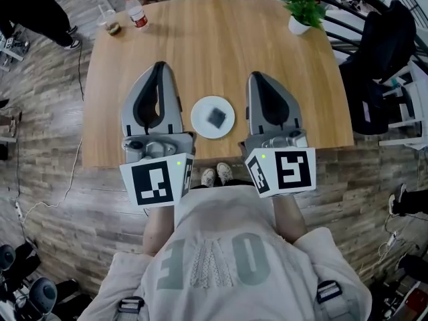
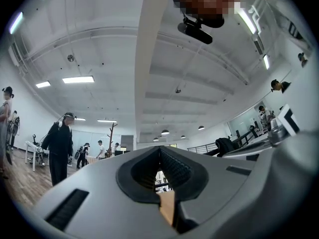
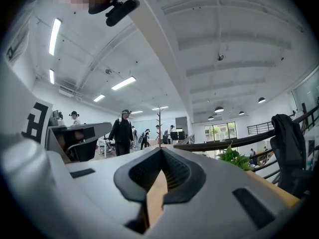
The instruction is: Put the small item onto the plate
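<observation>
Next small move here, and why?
Probably none: the small dark item already lies on the white plate, and the left gripper and right gripper flank it, shut and empty. At most, draw them back.

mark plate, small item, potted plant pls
plate (image 1: pixel 199 116), head view, bare left part of its rim.
small item (image 1: pixel 217 118), head view, middle of the dark square lying on the plate.
potted plant (image 1: pixel 299 24), head view, its white pot.

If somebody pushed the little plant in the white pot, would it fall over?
It might tip: the potted plant spreads leaves wider than its small white pot. It looks light, so it may slide on the smooth table. It stands near the far edge, so it could drop off.
</observation>
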